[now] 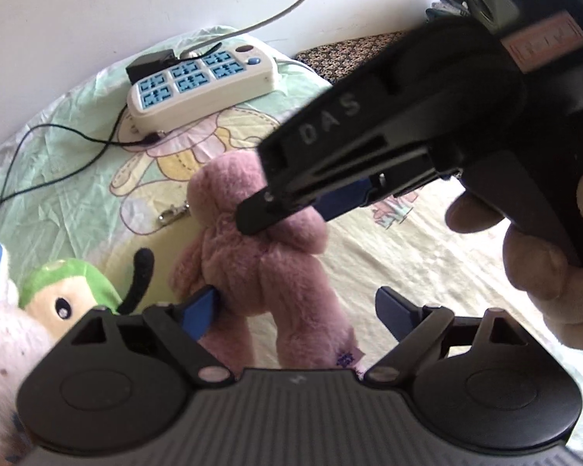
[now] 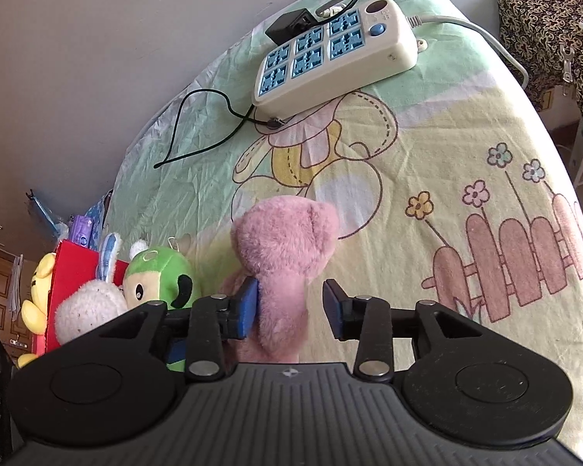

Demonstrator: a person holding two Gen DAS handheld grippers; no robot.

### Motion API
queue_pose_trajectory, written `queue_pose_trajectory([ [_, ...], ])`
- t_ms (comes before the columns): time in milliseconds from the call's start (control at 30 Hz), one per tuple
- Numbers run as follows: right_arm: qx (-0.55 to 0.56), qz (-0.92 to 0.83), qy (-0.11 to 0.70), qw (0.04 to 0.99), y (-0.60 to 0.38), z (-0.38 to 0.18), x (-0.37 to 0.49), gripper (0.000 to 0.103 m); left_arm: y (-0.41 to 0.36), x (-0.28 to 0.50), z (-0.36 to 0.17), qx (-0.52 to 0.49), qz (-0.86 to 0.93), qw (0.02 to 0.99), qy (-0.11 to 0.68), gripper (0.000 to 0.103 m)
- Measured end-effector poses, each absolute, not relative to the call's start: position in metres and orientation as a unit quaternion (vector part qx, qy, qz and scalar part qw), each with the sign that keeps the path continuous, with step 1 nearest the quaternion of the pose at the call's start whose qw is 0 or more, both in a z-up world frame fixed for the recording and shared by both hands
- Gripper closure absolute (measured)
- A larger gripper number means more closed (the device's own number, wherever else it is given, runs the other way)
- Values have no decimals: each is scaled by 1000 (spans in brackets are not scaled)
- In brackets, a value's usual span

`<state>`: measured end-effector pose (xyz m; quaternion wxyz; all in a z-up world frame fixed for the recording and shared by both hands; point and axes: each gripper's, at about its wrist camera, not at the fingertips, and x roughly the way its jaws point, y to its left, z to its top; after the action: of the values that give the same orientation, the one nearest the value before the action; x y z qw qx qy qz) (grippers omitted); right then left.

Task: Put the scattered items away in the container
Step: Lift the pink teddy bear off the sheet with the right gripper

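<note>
A pink plush bear (image 1: pixel 252 268) (image 2: pixel 287 248) sits upright on the cartoon-printed sheet (image 2: pixel 447 136). My left gripper (image 1: pixel 295 312) straddles its lower body with jaws wide; the left pad brushes the fur and the right pad stands apart. My right gripper (image 2: pixel 291 306) is around the bear from behind, its left pad against the fur and a gap at the right pad. In the left wrist view the right gripper (image 1: pixel 260 213) reaches in from the upper right at the bear's head. A red box (image 2: pixel 72 272) at the left has a green plush (image 2: pixel 159 275), a white plush (image 2: pixel 89 310) and a yellow plush (image 2: pixel 39 291) at it.
A white power strip (image 2: pixel 334 46) with blue sockets lies at the far side, a thin black cable (image 2: pixel 198 128) looping left of it. A metal clasp (image 1: pixel 171 213) lies beside the bear. A hand (image 1: pixel 544 252) holds the right gripper. Patterned furniture (image 2: pixel 552 19) stands beyond the bed.
</note>
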<state>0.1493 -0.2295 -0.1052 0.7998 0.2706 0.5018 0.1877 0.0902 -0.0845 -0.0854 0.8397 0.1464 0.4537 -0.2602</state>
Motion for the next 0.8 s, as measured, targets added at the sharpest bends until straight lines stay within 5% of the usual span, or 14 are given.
queue_pose_trajectory([
  [100, 271, 192, 505, 796, -223, -109, 154, 52, -86, 90, -86, 153, -262, 839, 452, 9],
  [267, 261, 201, 512, 793, -206, -115, 157, 58, -86, 95, -95, 169, -241, 843, 450, 10],
  [800, 229, 182, 462, 837, -216, -65, 114, 70, -84, 62, -55, 124, -281, 855, 417, 33],
])
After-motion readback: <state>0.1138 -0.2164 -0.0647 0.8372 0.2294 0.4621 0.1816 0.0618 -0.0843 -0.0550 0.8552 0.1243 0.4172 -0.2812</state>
